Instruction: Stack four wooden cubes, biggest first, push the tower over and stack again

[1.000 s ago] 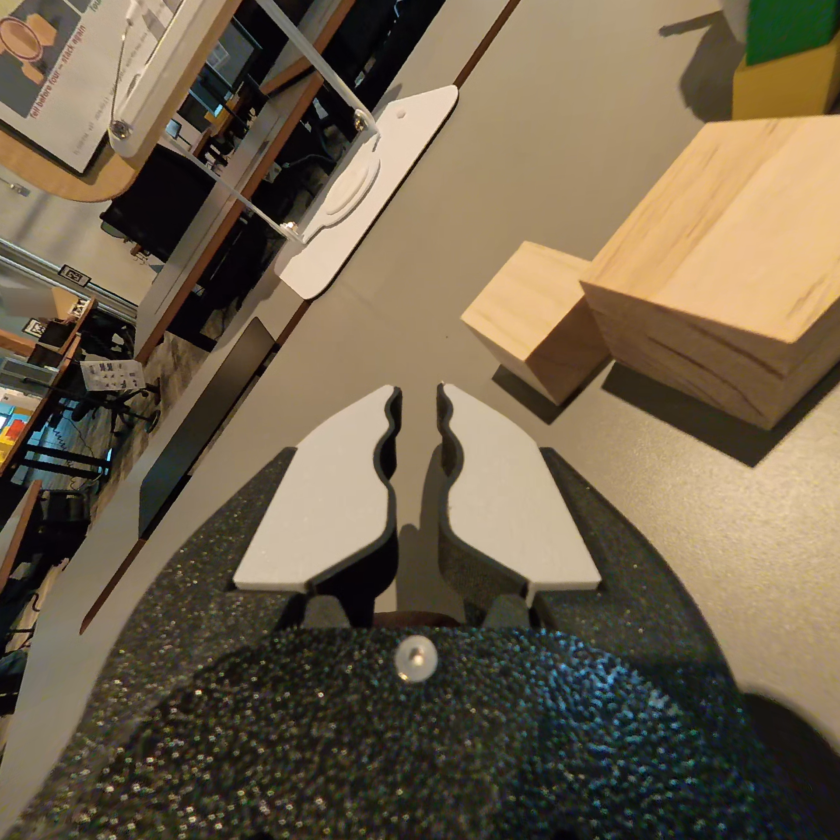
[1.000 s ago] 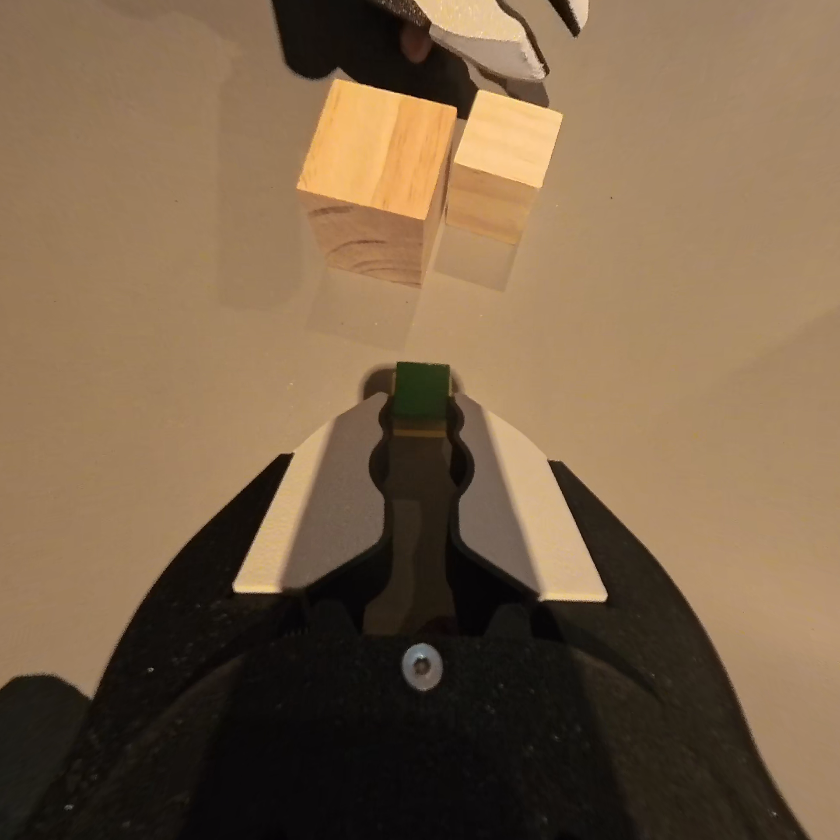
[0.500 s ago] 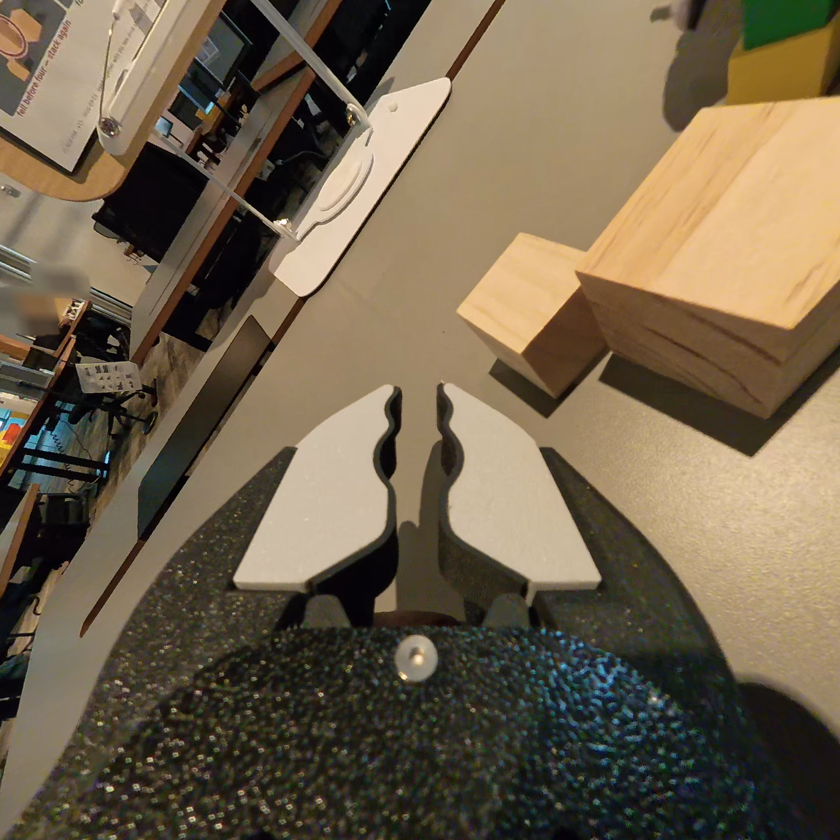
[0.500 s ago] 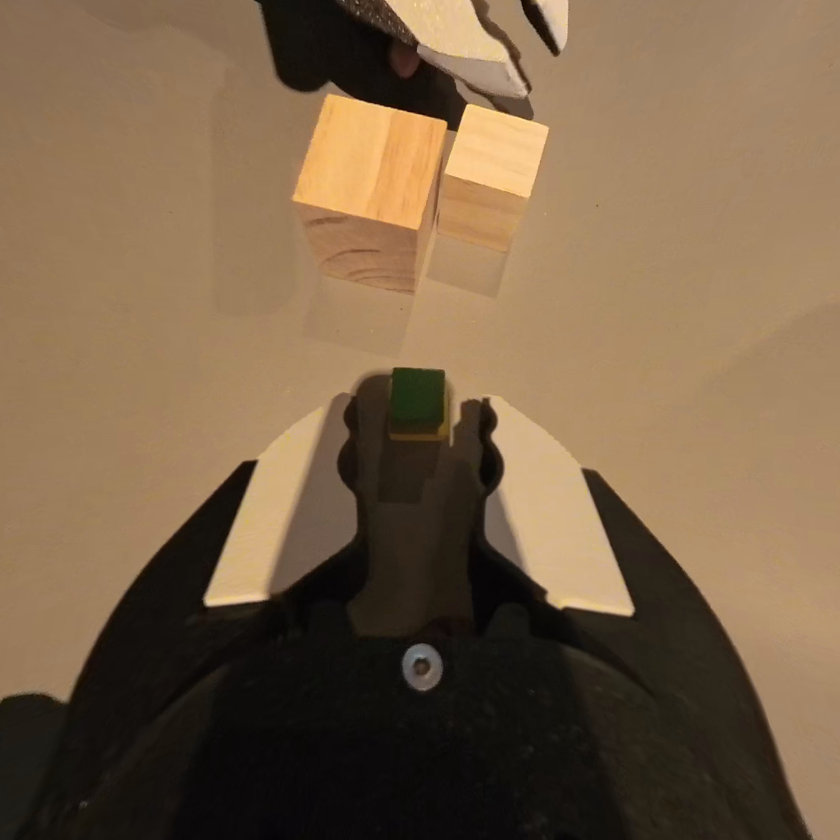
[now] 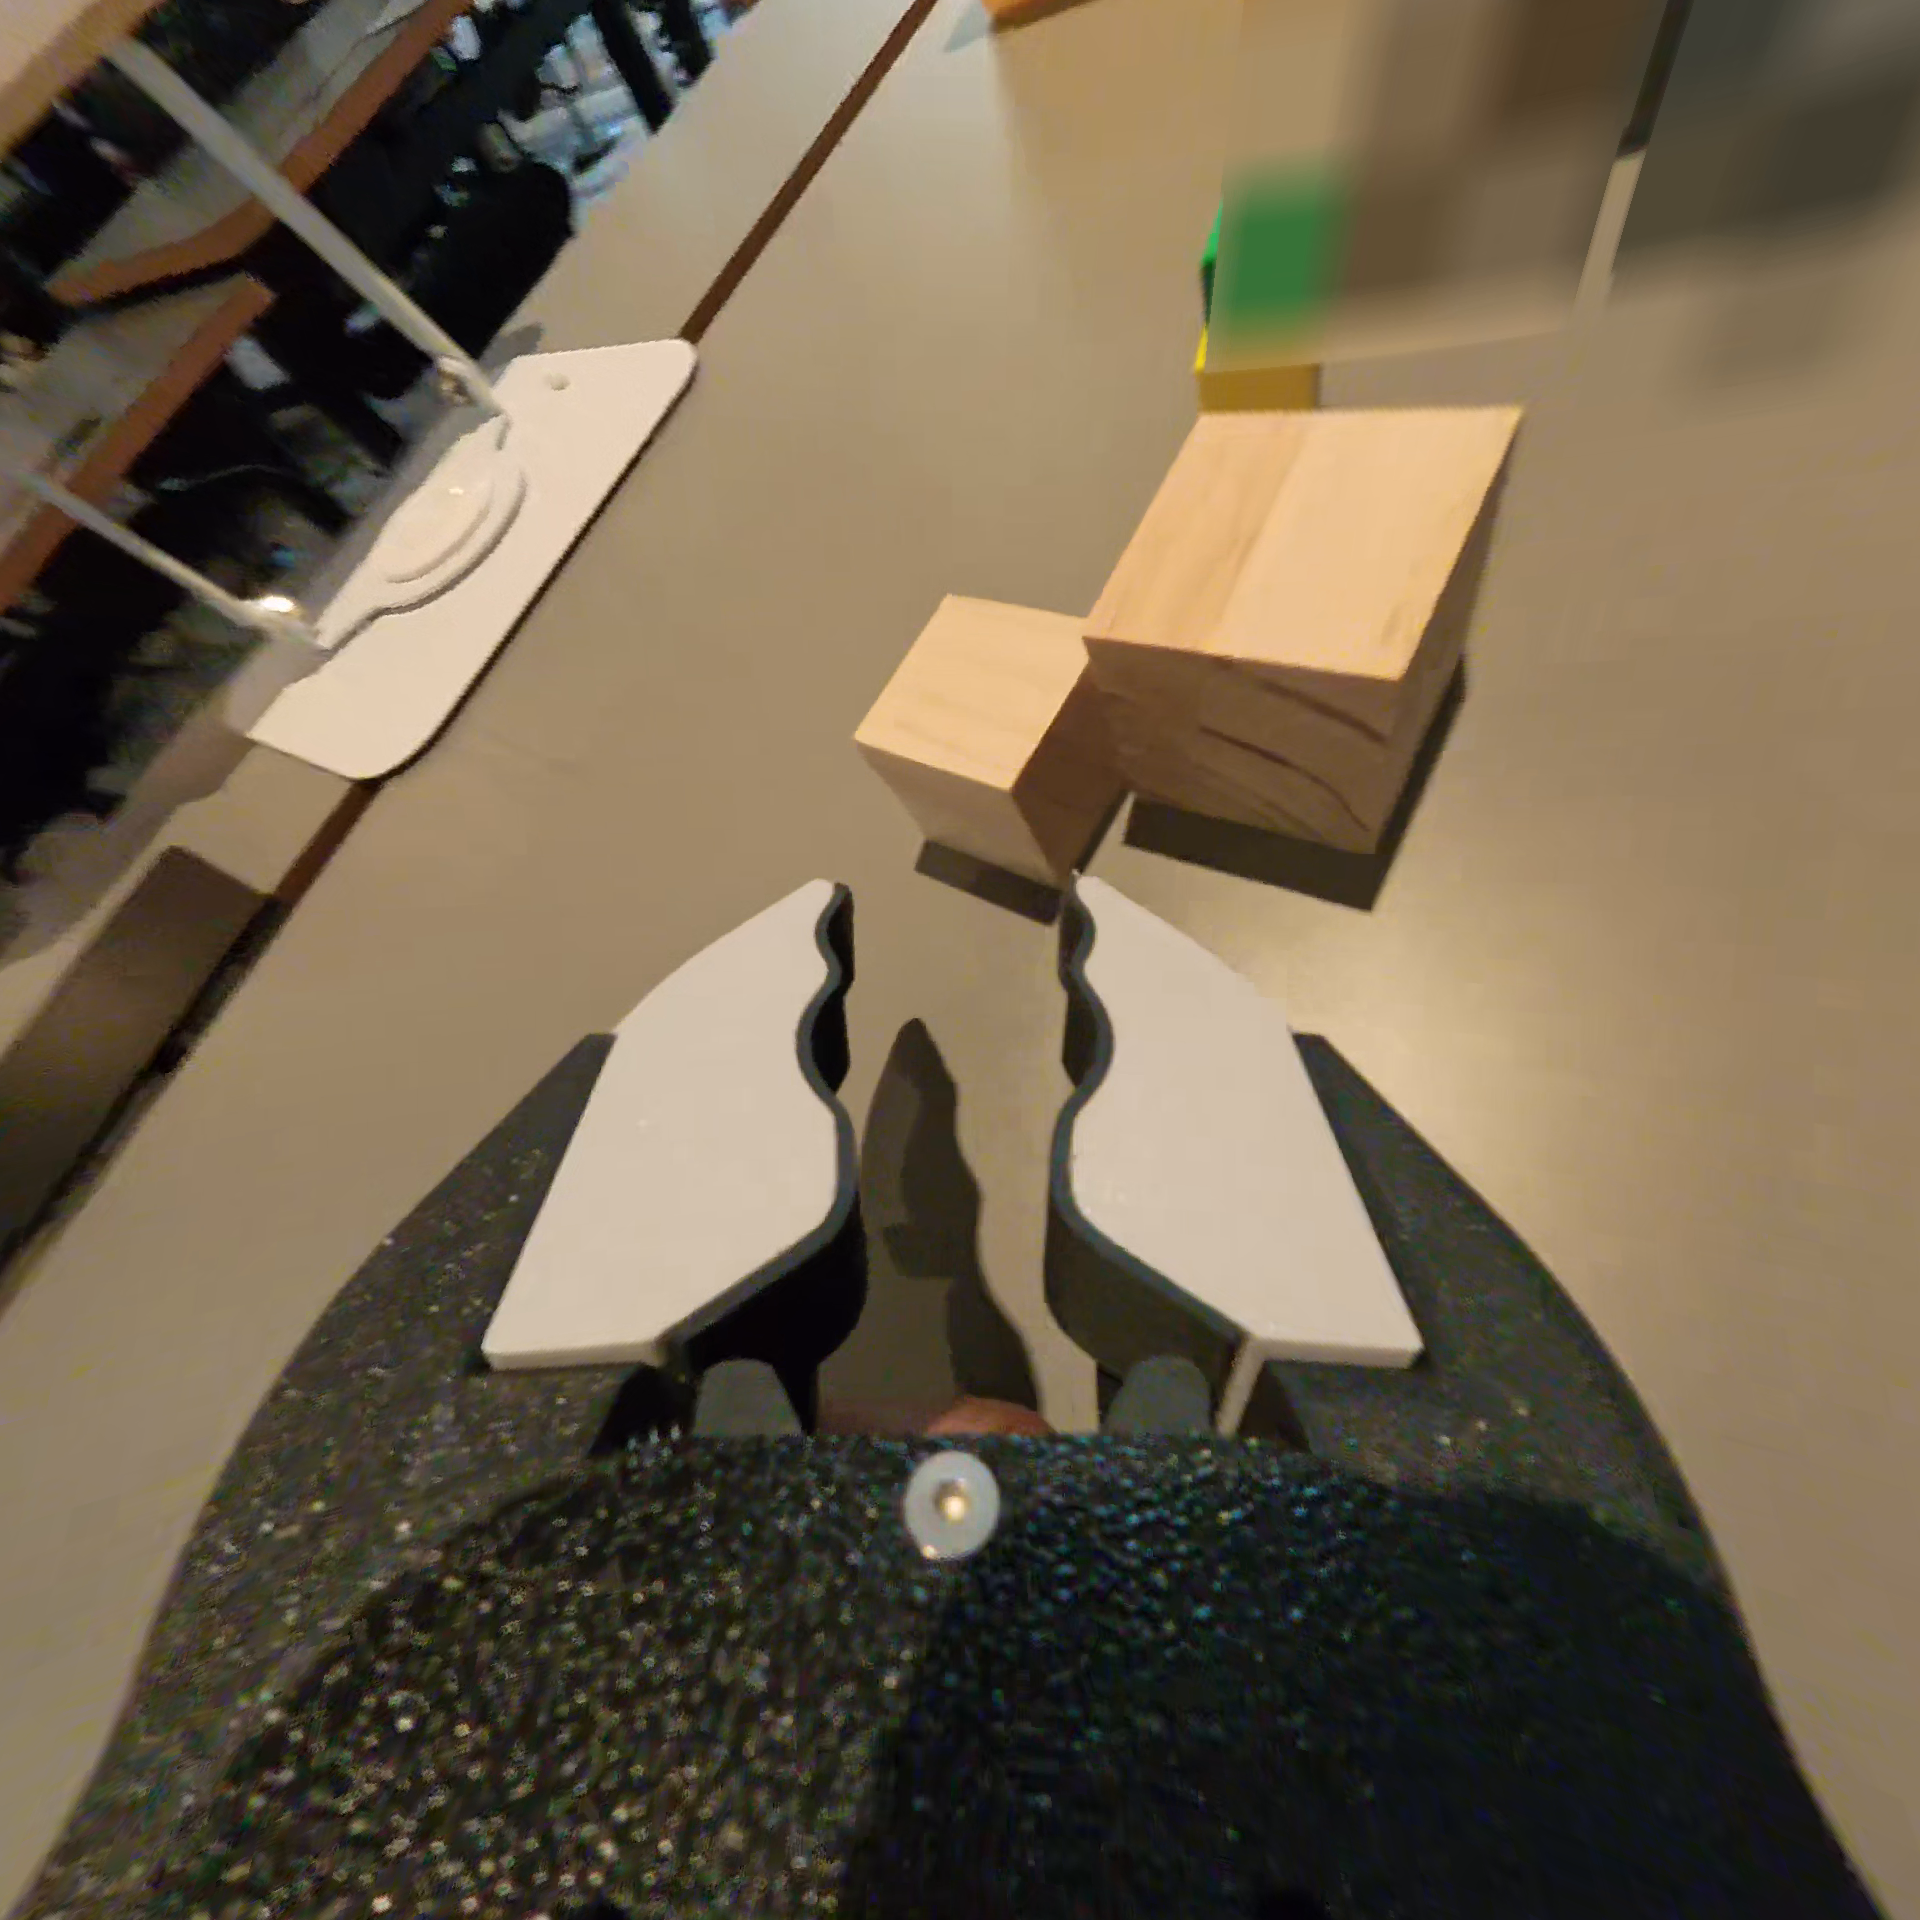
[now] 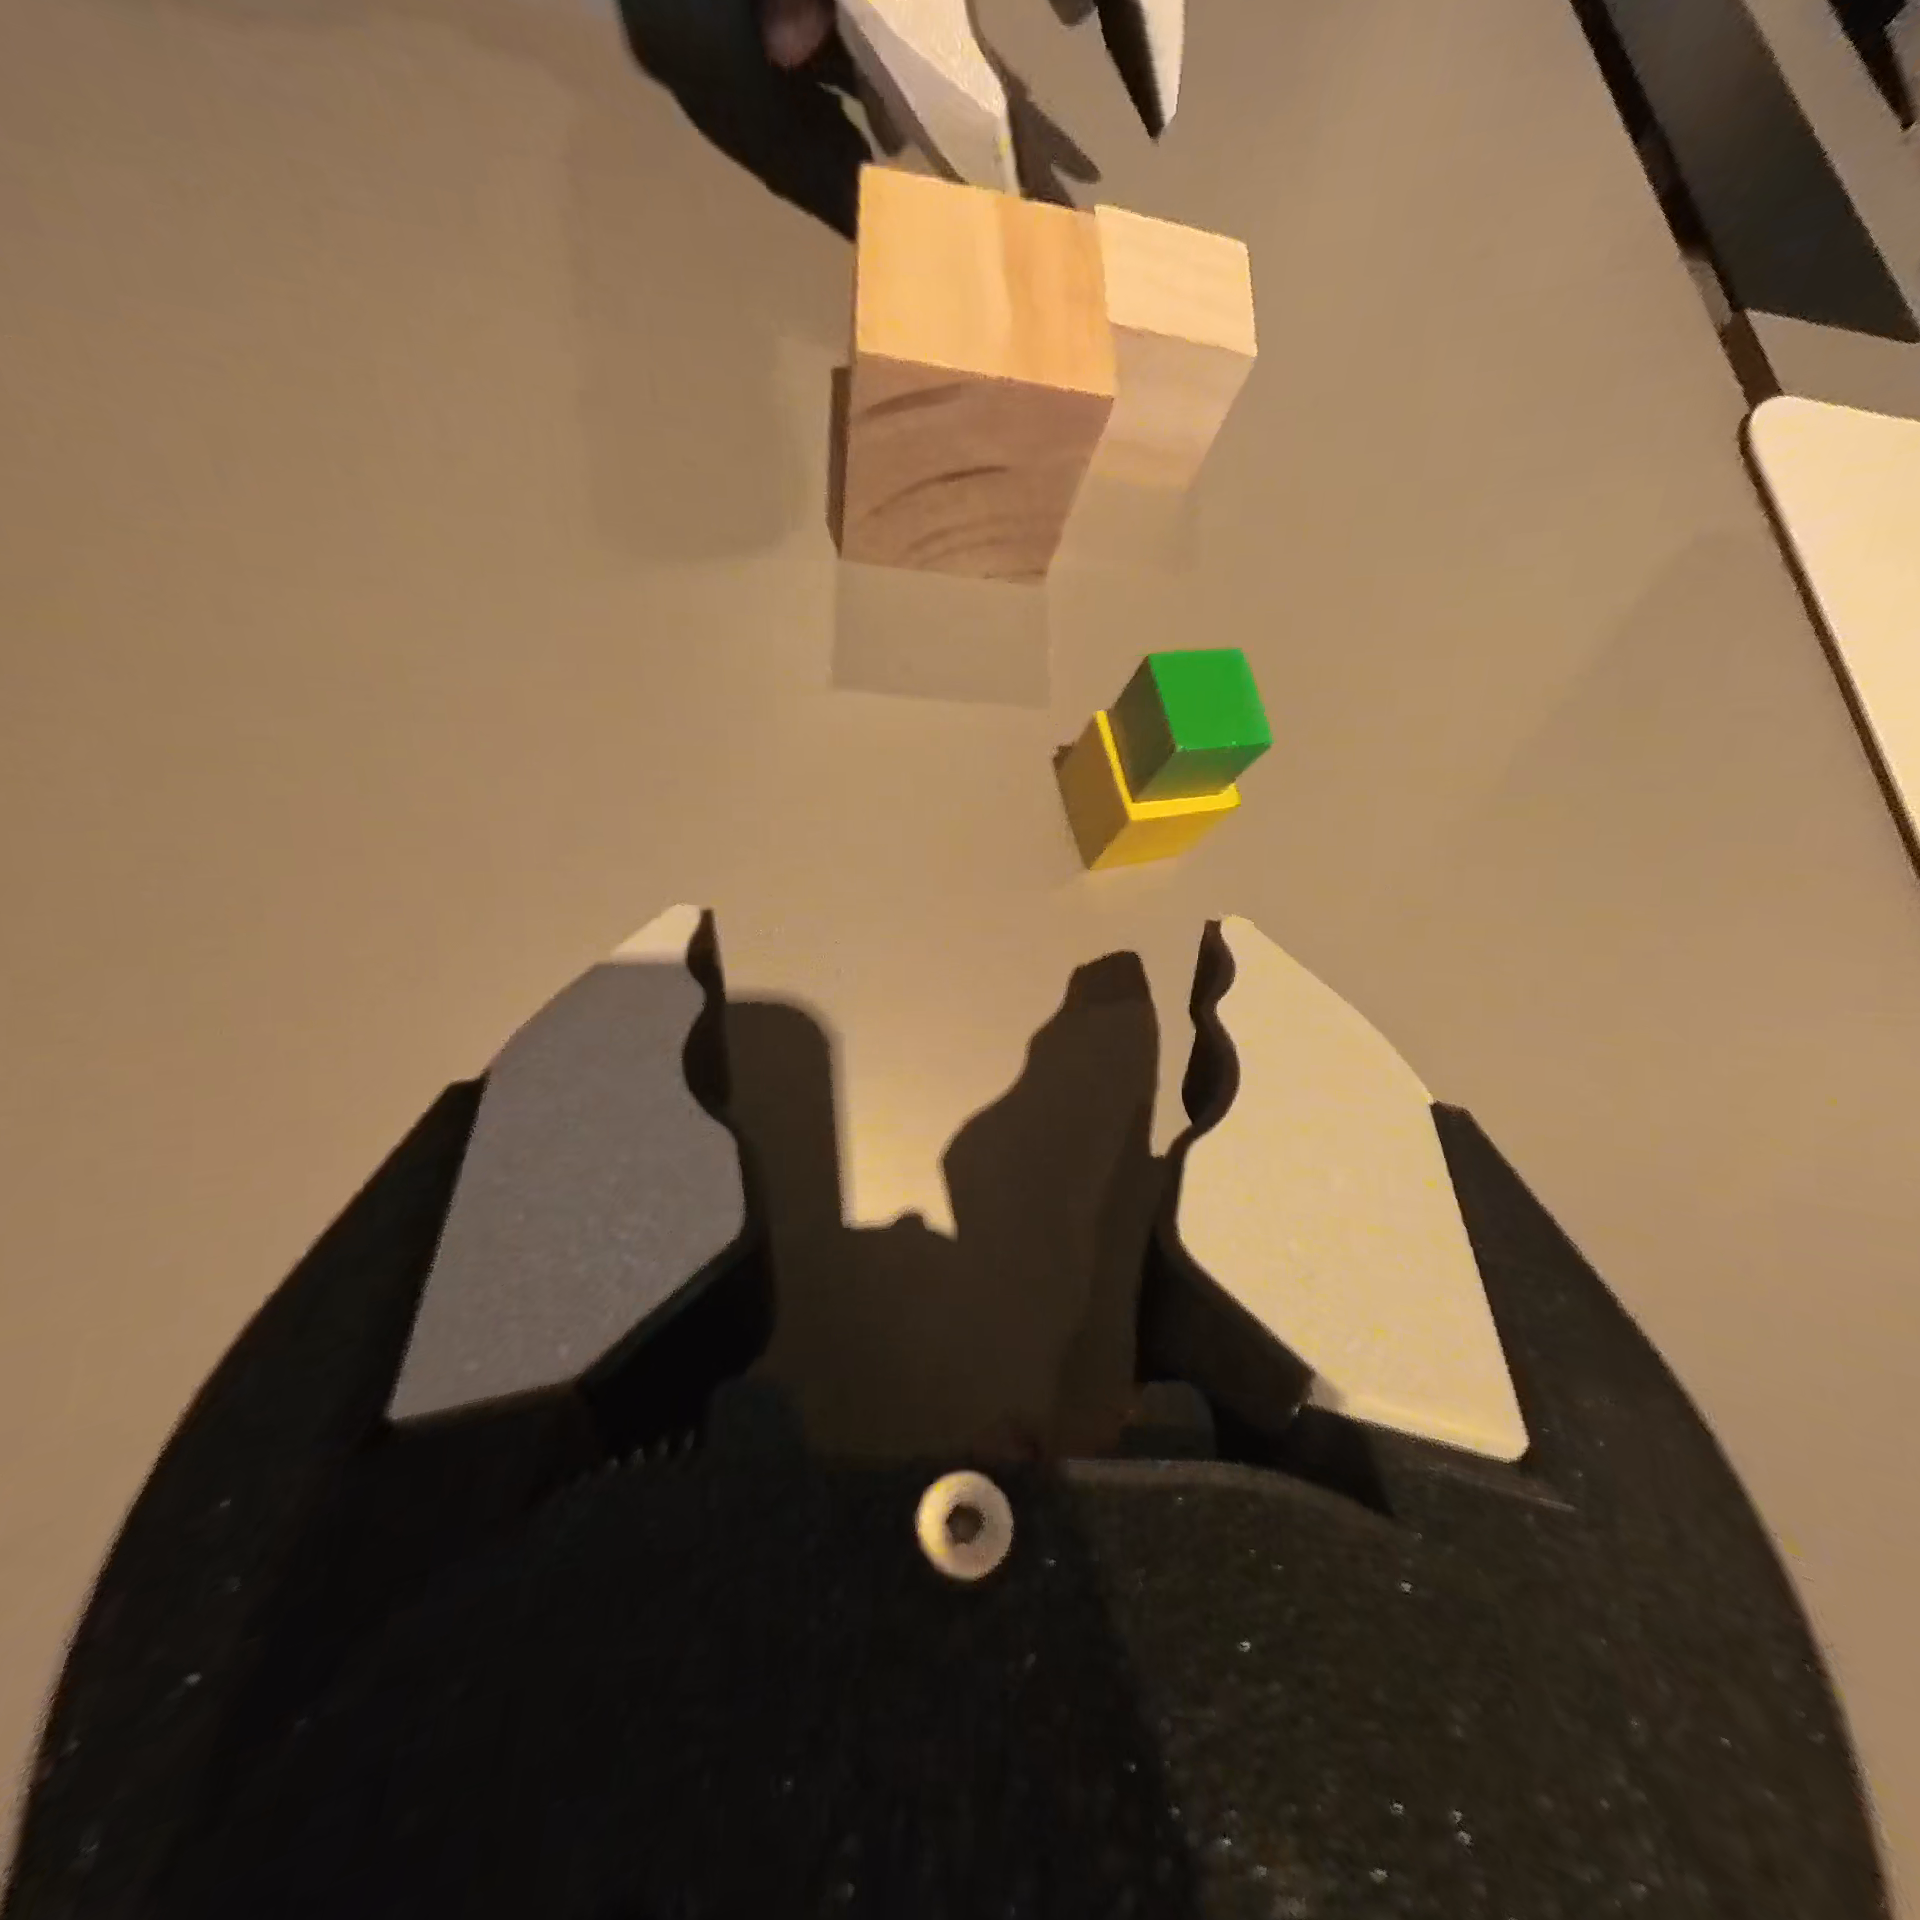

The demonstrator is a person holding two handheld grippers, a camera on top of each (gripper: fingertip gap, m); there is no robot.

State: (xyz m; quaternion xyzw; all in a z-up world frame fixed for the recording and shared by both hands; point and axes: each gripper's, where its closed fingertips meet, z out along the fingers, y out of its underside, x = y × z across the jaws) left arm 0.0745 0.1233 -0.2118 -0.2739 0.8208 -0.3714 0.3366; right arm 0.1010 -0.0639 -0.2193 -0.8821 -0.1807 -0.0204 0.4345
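Observation:
A large plain wooden cube (image 6: 977,384) and a smaller plain cube (image 6: 1174,332) stand side by side and touching on the grey table. A small green cube (image 6: 1205,707) sits on a slightly larger yellow cube (image 6: 1153,831) in front of them. My right gripper (image 6: 956,925) is open and empty, just short of that pair. My left gripper (image 5: 956,904) is open and empty, its tips close to the smaller plain cube (image 5: 977,748), beside the large cube (image 5: 1299,613). The yellow cube (image 5: 1252,387) shows behind. The left gripper (image 6: 1049,114) shows beyond the plain cubes.
A white flat base plate (image 5: 468,561) with thin metal rods lies at the table's edge; it also shows in the right wrist view (image 6: 1849,540). A dark flat object (image 6: 1766,177) lies at the far right. Chairs and desks stand beyond the table. About 20 centimetres separates my left fingertips from my right.
My right gripper opened, let go of the green cube on top of the yellow cube, and drew back. My left gripper opened wider and now faces the smaller plain cube.

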